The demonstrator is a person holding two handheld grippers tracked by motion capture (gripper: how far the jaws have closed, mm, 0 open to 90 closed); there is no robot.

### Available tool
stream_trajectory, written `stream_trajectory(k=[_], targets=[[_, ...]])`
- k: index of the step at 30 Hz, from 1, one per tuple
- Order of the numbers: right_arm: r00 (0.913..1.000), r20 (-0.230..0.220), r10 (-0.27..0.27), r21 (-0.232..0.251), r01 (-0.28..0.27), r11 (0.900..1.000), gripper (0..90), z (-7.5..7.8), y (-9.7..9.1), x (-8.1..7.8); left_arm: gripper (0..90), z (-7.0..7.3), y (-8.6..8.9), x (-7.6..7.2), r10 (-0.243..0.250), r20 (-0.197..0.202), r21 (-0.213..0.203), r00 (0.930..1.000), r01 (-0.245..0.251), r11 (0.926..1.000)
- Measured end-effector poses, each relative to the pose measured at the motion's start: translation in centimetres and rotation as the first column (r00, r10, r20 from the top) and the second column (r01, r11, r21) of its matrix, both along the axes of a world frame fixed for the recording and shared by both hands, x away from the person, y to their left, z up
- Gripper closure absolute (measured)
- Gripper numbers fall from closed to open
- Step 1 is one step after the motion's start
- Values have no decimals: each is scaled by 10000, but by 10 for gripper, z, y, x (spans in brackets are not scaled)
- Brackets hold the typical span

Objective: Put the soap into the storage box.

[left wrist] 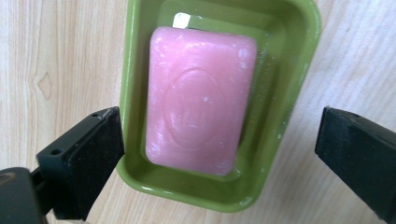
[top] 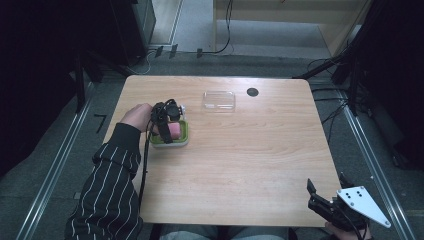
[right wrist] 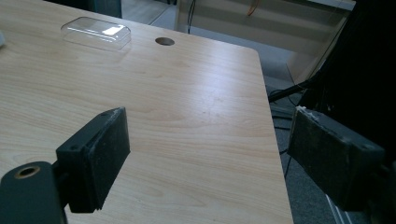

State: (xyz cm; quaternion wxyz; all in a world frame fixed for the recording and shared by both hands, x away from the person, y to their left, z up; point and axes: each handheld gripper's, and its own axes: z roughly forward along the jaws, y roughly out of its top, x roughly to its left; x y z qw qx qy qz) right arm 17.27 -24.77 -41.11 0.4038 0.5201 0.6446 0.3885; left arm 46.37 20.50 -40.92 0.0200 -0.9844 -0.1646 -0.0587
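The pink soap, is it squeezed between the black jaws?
No. The pink soap lies in the green dish, and the left gripper stands with jaws wide apart, touching neither side of it.

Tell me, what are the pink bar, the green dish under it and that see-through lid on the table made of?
The pink bar looks like soap: matte, waxy, with a pressed oval stamp and pale scuffs. The green dish seems to be glossy moulded plastic, with rounded corners and shiny highlights. The see-through lid is probably thin clear plastic, since the wood grain shows through it; glass cannot be ruled out.
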Motion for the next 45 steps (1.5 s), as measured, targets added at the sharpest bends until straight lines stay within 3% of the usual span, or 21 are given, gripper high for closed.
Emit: stream_trajectory(k=[11,27,35,38,45], targets=[[10000,30,81,9,-81,10000,137,0,1,1,8,-2,2,-19,528,-405,90,9978,-524,9986],[9998,111,186,35,-186,9998,138,1,2,2,0,3,-5,-43,971,-374,41,9946,-970,9953],[9997,147,210,20,-210,9998,137,1,3,2,0,3,1,-55,1672,-250,-114,9856,-1676,9858],[9997,148,213,20,-213,9998,137,1,3,2,0,1,4,-61,2177,-23,-294,9760,-2177,9756],[9996,146,224,50,-224,9997,137,1,3,3,0,0,10,-74,2894,-70,-504,9572,-2894,9559]])
